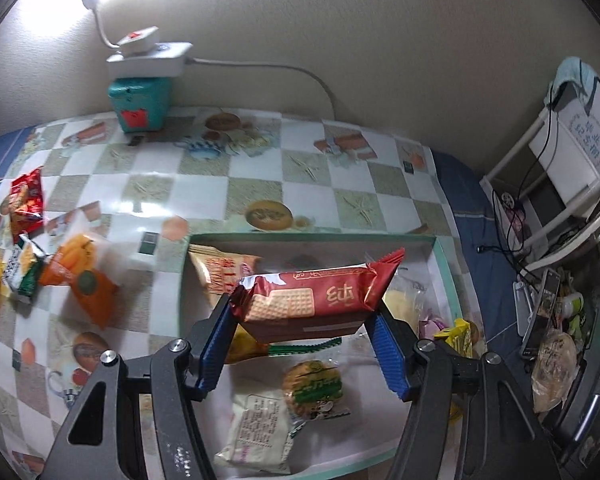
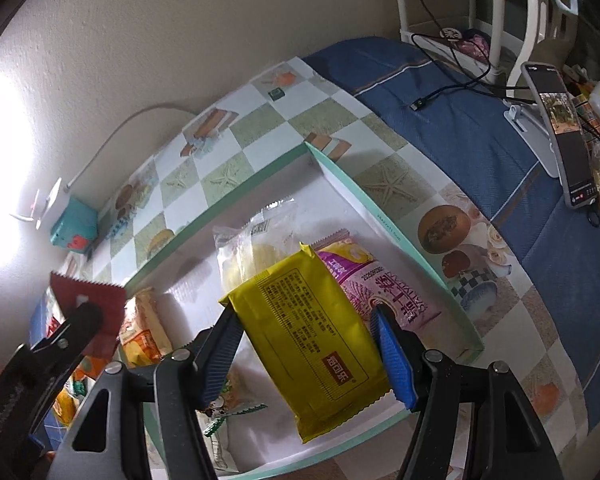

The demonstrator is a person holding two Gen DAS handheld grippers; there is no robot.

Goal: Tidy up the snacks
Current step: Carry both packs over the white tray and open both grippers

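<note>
L claw (image 1: 302,322) grips red biscuit pkt (image 1: 320,290) over box (image 1: 448,264); R claw (image 2: 306,340) grips yellow pkt (image 2: 312,340).

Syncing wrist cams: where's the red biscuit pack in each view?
Left wrist: red biscuit pack centre frame, clamped between the left gripper fingers, above the tray.
Right wrist: only its serrated red end shows at the left edge, behind the other gripper's arm.
Shared landmark: teal box against the wall.

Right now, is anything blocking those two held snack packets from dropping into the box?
Nothing visible does. The red biscuit packet and yellow snack packet hang above the open white box; snacks lie below them.
</note>
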